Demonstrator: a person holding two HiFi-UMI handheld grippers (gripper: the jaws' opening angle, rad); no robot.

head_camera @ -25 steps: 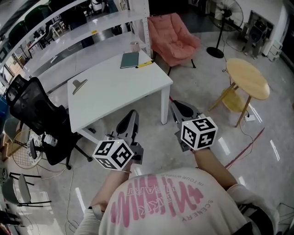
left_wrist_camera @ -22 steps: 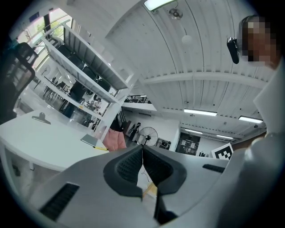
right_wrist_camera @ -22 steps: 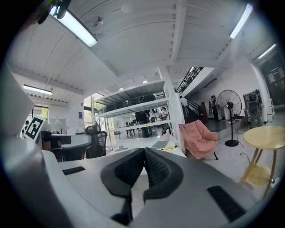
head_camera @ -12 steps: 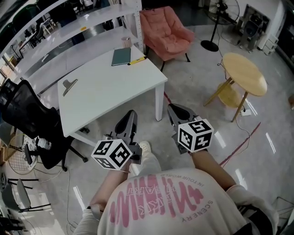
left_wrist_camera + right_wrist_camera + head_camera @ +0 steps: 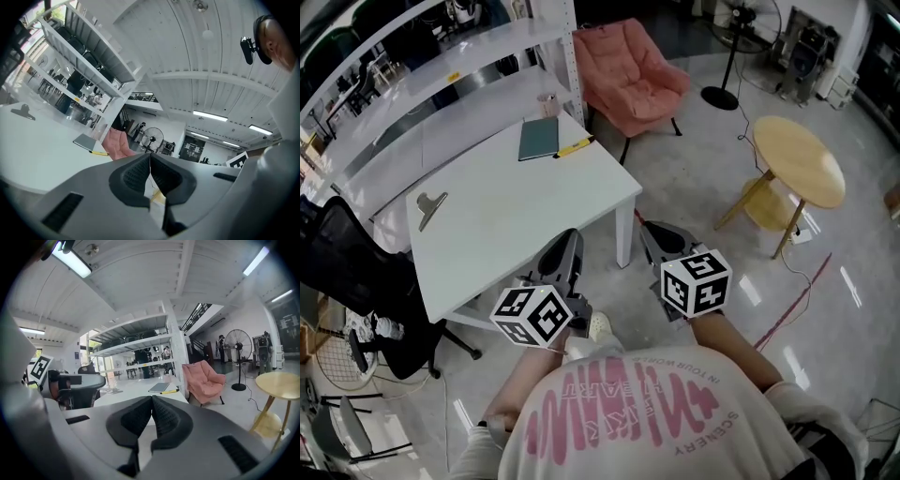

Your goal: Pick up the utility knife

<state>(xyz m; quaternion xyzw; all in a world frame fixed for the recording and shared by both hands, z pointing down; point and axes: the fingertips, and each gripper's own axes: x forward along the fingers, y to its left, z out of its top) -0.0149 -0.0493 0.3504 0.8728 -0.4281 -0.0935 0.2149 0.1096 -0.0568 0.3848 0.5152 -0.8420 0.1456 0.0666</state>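
The yellow utility knife point(image 5: 575, 146) lies at the far corner of the white table point(image 5: 516, 211), beside a grey-green notebook point(image 5: 538, 140). It shows small in the left gripper view point(image 5: 99, 153) and in the right gripper view point(image 5: 169, 391). Both grippers are held out in front of the person, short of the table's near edge and far from the knife. My left gripper point(image 5: 568, 238) point(image 5: 150, 161) is shut with nothing between its pads. My right gripper point(image 5: 651, 228) point(image 5: 152, 404) is shut and empty too, off the table's right corner.
A black binder clip point(image 5: 429, 203) lies on the table's left part. A pink armchair point(image 5: 628, 80) stands behind the table, a round wooden side table point(image 5: 797, 159) at the right, a black office chair point(image 5: 347, 272) at the left. White shelving point(image 5: 441, 66) runs behind.
The person has stepped toward the table, which now sits closer to both grippers in the head view. Both grippers came forward together and stayed shut.
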